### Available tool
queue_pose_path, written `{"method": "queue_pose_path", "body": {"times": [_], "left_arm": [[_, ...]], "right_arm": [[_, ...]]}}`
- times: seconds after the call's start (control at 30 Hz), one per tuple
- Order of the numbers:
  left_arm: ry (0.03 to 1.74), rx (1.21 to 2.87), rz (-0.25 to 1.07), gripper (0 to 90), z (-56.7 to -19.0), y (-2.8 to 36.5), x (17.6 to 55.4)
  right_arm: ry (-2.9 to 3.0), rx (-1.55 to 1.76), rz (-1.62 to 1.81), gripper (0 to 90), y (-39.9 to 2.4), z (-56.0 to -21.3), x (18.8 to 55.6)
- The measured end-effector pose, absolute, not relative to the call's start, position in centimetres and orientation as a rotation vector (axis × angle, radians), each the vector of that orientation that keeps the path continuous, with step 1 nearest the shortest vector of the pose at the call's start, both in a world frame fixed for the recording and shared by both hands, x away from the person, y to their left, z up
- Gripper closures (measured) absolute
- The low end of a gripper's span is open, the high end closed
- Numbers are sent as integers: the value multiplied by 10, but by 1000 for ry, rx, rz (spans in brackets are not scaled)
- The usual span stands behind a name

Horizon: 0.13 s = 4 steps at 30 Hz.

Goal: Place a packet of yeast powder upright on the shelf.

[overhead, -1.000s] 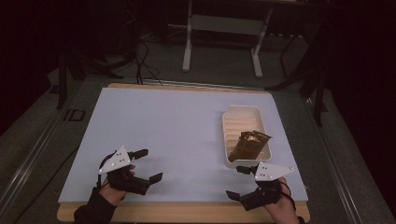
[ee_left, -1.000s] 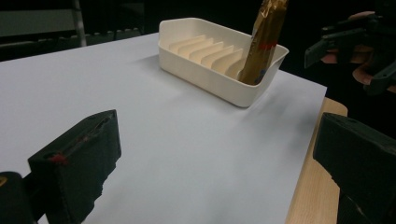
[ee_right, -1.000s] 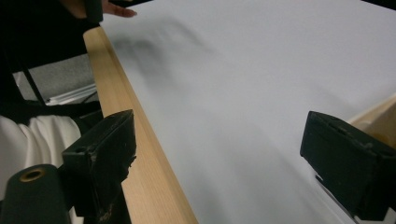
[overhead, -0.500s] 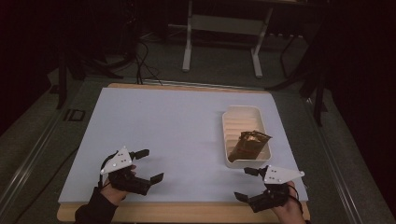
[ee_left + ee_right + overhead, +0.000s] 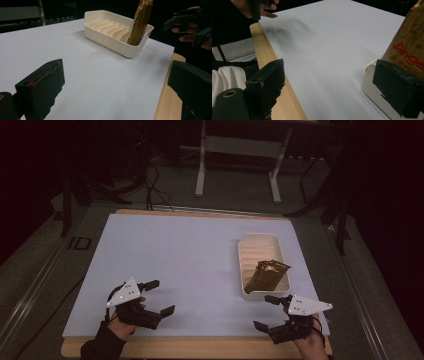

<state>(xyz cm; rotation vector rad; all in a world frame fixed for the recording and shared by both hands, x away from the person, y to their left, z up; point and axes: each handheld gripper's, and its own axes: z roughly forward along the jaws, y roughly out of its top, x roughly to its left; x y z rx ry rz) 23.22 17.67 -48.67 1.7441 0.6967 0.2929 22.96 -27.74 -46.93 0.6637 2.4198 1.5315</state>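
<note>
Left gripper (image 5: 156, 296) and right gripper (image 5: 270, 313) low at the near table (image 5: 190, 255) edge, jaws wide, empty. Farther right: packet (image 5: 267, 275) leaning in the tray (image 5: 250, 245). Likely pick: right gripper, grip packet's top, lift straight.

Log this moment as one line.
left gripper: open, empty | right gripper: open, empty, beside tray | gold packet: in tray

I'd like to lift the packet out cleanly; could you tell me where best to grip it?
Probably its top edge, from above with the right gripper: the packet leans upright in the near end of the tray, its top clear above the rim.
</note>
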Motion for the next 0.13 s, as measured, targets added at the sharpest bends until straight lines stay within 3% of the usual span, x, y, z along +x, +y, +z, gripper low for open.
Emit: {"method": "queue_pose_path", "body": {"times": [0.13], "left_arm": [[698, 1744, 293, 18, -487, 177, 232]], "right_arm": [[2417, 662, 1528, 104, -278, -469, 229]]}}
